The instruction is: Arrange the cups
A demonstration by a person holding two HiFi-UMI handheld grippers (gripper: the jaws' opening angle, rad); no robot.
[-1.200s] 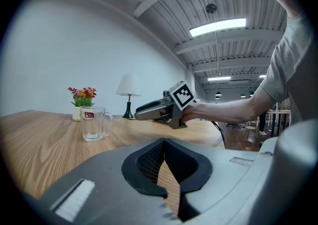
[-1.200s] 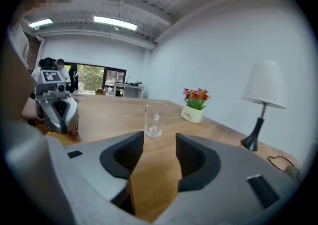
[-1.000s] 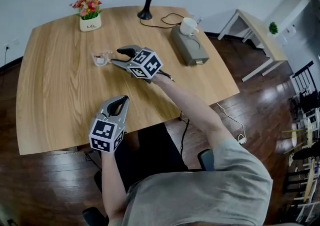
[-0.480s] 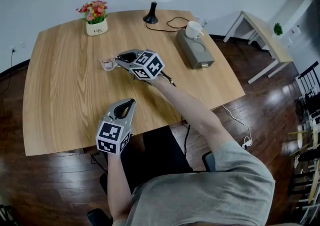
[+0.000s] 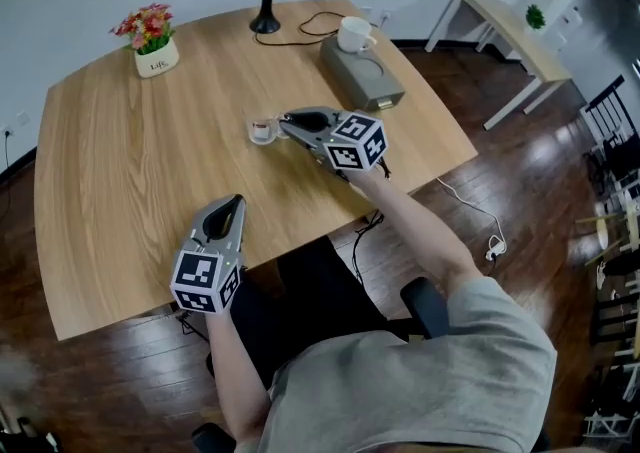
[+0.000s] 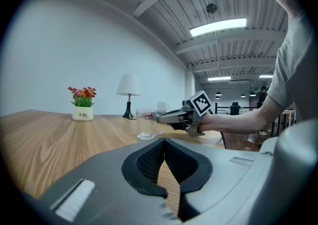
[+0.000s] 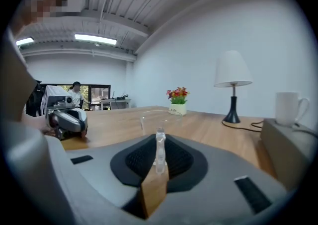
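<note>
A small clear glass cup [image 5: 263,129] stands at the middle of the wooden table [image 5: 120,161]. My right gripper [image 5: 283,124] reaches it from the right and is shut on its rim; in the right gripper view the glass wall [image 7: 159,150] sits pinched between the pads. The same cup [image 6: 146,125] shows in the left gripper view, with the right gripper [image 6: 174,116] beside it. A white mug [image 5: 353,34] stands on a grey box [image 5: 362,76] at the back right. My left gripper [image 5: 233,203] rests shut and empty near the table's front edge.
A flower pot [image 5: 152,44] stands at the back left and a lamp [image 5: 265,11] with a black cable at the back edge. A white side table [image 5: 510,36] and dark chairs [image 5: 615,141] stand on the wooden floor to the right.
The right gripper's jaws closed on the glass cup's rim, then moved it to the right across the table. The left gripper stayed in place.
</note>
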